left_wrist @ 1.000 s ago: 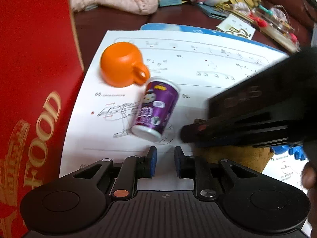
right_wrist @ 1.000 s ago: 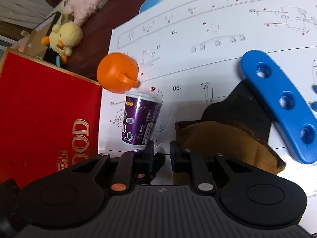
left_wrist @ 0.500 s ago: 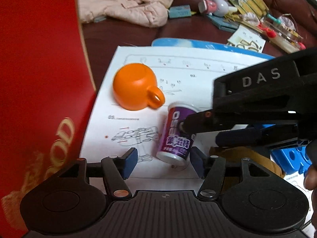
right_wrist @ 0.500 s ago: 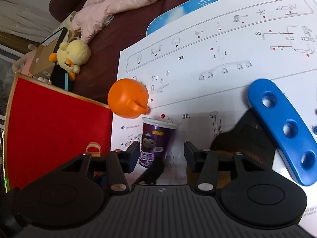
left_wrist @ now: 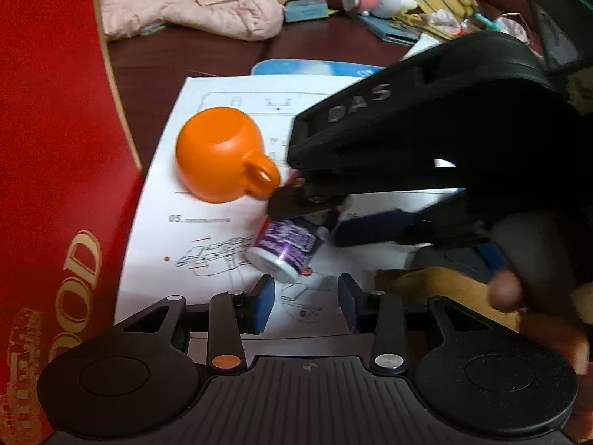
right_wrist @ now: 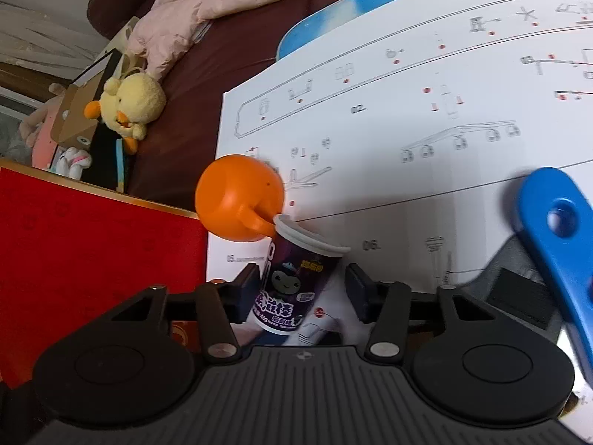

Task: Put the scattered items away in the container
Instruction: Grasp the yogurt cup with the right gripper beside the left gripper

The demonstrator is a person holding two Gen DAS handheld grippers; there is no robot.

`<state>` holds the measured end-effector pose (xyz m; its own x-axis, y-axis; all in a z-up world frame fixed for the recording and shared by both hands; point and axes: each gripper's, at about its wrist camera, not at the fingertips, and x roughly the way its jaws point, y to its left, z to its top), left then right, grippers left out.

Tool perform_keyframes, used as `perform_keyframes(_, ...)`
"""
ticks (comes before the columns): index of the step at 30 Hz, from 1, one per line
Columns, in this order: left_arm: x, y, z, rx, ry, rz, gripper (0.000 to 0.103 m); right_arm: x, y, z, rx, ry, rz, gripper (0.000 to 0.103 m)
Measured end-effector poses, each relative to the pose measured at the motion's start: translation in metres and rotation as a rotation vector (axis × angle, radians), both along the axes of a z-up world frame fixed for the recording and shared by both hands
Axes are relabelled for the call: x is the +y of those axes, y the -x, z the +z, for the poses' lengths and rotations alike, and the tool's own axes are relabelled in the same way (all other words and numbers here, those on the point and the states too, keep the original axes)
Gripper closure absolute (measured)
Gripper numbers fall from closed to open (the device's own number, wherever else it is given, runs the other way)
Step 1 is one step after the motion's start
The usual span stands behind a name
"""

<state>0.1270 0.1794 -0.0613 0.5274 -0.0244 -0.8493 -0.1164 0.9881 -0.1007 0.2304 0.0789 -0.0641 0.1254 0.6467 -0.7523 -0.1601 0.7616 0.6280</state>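
A purple snack can (right_wrist: pixel 292 285) lies tilted on the white instruction sheet (right_wrist: pixel 407 74), its white rim touching the handle of an upturned orange cup (right_wrist: pixel 237 200). My right gripper (right_wrist: pixel 302 289) straddles the can; its jaws are closing, with small gaps still showing beside the pads. In the left wrist view the same can (left_wrist: pixel 287 246) lies just beyond my left gripper (left_wrist: pixel 307 302), whose jaws are closing with nothing between them. The right gripper (left_wrist: pixel 315 215) reaches in from the right over the can. The red box (left_wrist: pixel 55 185) stands at the left, next to the orange cup (left_wrist: pixel 222 155).
A blue perforated bar (right_wrist: pixel 556 241) and a brown-and-black cloth item (left_wrist: pixel 444 285) lie to the right. A pink garment (left_wrist: pixel 192 3), a yellow duck plush (right_wrist: pixel 133 104) and small toys and packets sit on the dark sofa behind. A hand (left_wrist: pixel 507 293) holds the right gripper.
Both grippers went from nearly shut to open. The right gripper moved left and now has the purple can between its fingers. The can has turned on the sheet.
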Motion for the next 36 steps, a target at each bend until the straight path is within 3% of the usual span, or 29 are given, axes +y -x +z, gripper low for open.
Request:
perform_keyframes(5,0.004,0.001,0.007,-0.018,-0.036,0.033,0.039,0.002,-0.001,0.002,-0.011,0.017,0.031,0.053)
perform_keyframes(10,0.0,-0.01,0.008,-0.018,-0.054,0.02,0.037,0.0,-0.001,0.004,0.002,0.031,0.059,0.053)
perform_keyframes(12,-0.007,-0.015,0.006,-0.013,-0.073,-0.002,0.039,-0.001,0.0,0.004,0.006,0.036,0.07,0.053)
perform_keyframes(13,-0.01,-0.017,0.005,-0.008,-0.075,-0.012,0.044,-0.002,0.001,0.005,0.006,0.04,0.073,0.053)
perform_keyframes(14,-0.013,-0.017,0.005,-0.008,-0.077,-0.017,0.058,-0.004,0.001,0.005,0.004,0.043,0.073,0.053)
perform_keyframes(16,-0.015,-0.015,0.005,-0.01,-0.071,-0.031,0.063,-0.008,0.001,0.006,0.006,0.043,0.072,0.053)
perform_keyframes(20,-0.016,-0.013,0.005,-0.003,-0.076,-0.038,0.064,-0.019,-0.001,0.001,0.056,0.015,0.033,0.044)
perform_keyframes(22,-0.015,-0.013,0.004,0.0,-0.072,-0.038,0.064,-0.021,-0.001,0.001,0.053,0.016,0.026,0.044)
perform_keyframes(27,-0.018,-0.008,0.005,0.008,-0.087,-0.064,0.064,-0.017,0.0,0.002,0.054,0.015,0.044,0.055)
perform_keyframes(33,-0.024,0.0,0.004,0.023,-0.08,-0.078,0.065,-0.026,0.015,0.002,0.05,-0.005,0.033,0.058)
perform_keyframes(36,-0.033,0.003,0.001,0.043,-0.115,-0.097,0.064,-0.029,0.021,0.004,0.042,0.001,0.04,0.058)
